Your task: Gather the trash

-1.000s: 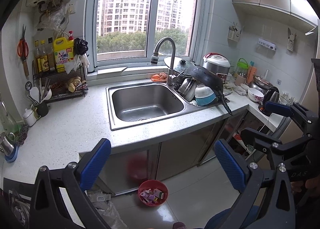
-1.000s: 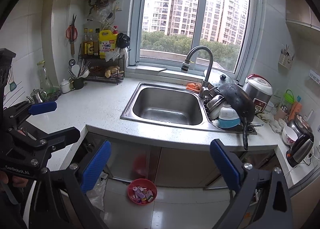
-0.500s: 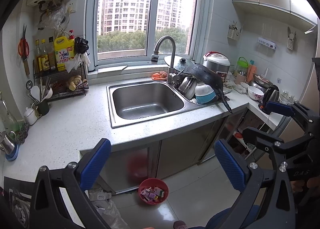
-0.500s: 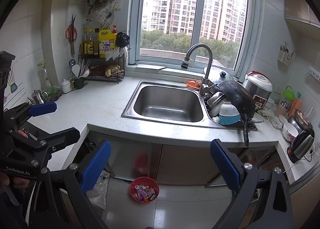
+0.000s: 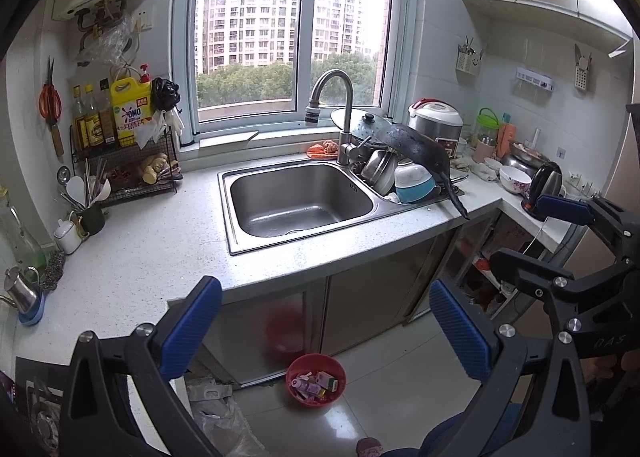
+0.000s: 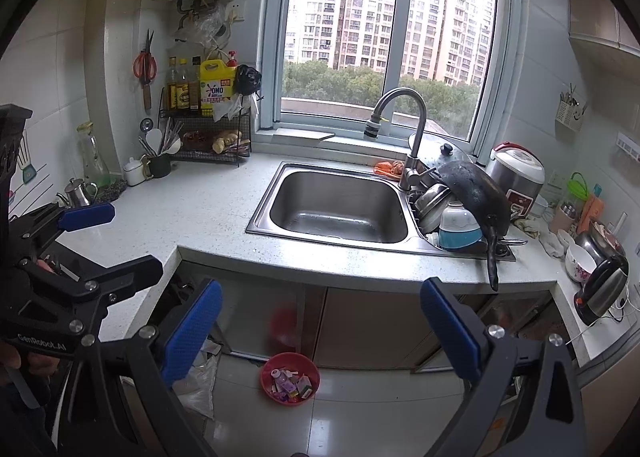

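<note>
Approaching with left gripper [image 5: 326, 321] and right gripper [image 6: 320, 317] both spread apart and empty, next lowering toward the red trash bowl [image 5: 316, 379] far below ahead.

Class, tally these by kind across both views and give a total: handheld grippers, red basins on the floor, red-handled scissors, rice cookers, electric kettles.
grippers: 2 (left gripper, right gripper)
red basin: 1
red-handled scissors: 1
rice cooker: 1
electric kettle: 1
Total: 6

Black-framed left gripper [image 5: 325, 323] and right gripper [image 6: 318, 327] have ribbed blue jaws, silver screws.
</note>
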`<state>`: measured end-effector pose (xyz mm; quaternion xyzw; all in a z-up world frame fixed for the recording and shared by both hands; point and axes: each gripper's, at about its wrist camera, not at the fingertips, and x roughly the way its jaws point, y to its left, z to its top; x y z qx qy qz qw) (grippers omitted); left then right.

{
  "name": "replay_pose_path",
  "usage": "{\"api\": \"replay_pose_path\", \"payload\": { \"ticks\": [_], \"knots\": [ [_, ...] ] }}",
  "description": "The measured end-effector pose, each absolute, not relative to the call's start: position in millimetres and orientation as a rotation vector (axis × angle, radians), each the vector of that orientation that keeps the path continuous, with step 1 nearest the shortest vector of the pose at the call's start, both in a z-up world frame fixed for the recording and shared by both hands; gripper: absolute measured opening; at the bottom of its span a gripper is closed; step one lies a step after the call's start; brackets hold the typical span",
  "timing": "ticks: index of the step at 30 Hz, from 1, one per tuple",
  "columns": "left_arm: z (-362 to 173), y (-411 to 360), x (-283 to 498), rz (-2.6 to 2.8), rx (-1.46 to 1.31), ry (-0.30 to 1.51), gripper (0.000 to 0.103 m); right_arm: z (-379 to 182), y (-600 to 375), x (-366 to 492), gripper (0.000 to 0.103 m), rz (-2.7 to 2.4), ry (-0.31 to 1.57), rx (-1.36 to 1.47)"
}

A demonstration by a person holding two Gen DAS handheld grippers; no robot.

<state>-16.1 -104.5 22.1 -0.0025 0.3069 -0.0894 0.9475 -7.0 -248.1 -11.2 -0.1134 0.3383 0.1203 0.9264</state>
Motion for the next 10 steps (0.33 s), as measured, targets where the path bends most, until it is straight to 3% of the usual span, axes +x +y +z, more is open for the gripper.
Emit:
{"api": "replay_pose_path", "payload": {
  "ticks": [10],
  "knots": [
    [17.1,-103.1,-14.5,-0.186,-0.021,0.630,0.103,-12.5,-248.4,-8.6,0.099,0.243,0.712,-0.234]
  ]
}}
